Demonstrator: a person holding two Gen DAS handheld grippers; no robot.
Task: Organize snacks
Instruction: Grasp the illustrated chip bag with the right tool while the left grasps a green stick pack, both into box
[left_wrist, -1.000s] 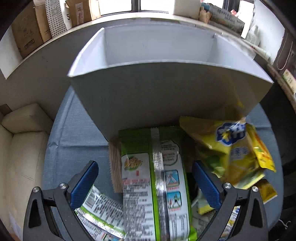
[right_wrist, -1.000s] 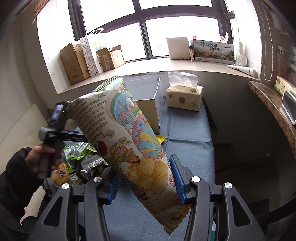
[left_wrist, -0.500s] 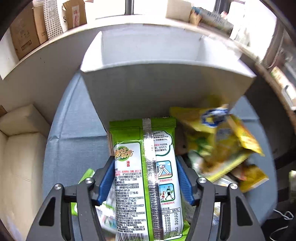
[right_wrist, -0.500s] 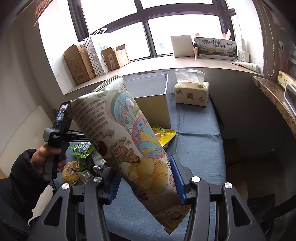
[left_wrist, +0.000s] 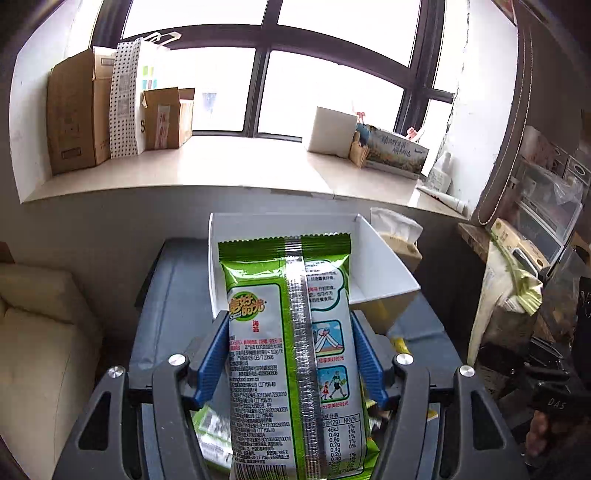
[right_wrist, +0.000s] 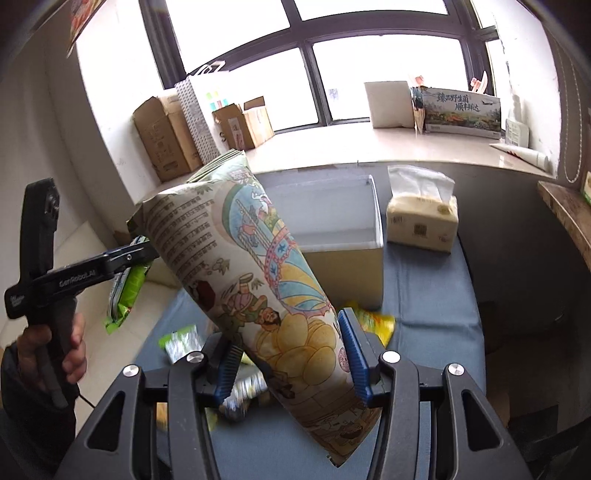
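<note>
- Left wrist view: the left claw (left_wrist: 290, 354) is clenched on a green seaweed snack packet (left_wrist: 291, 350), its blue pads pressing both long sides. The packet points straight away from the camera, printed back and silver seam facing up.
- The packet is up off the blue-grey table (left_wrist: 173, 295), its far end overlapping the open white box (left_wrist: 384, 266) beyond. Holding it lengthwise like this probably lets it slide in end first.
- Other snack packets lie under the claw, mostly hidden. A tissue pack (left_wrist: 399, 240) sits just beside the box, on its right.
- Right wrist view: the right claw (right_wrist: 288, 354) grasps a large illustrated snack bag (right_wrist: 243, 266) near its lower end. The bag leans up and to the left, well clear of the table (right_wrist: 424, 288), likely to keep it off the snacks below.
- The white box (right_wrist: 332, 221) stands behind the bag, open and apparently empty, with the tissue pack (right_wrist: 421, 218) to its right.
- At left, a hand (right_wrist: 55, 347) holds the other claw (right_wrist: 136, 254) with its green packet (right_wrist: 125, 291) raised. A yellow packet (right_wrist: 373, 321) and blurred green ones lie on the table near the box.
</note>
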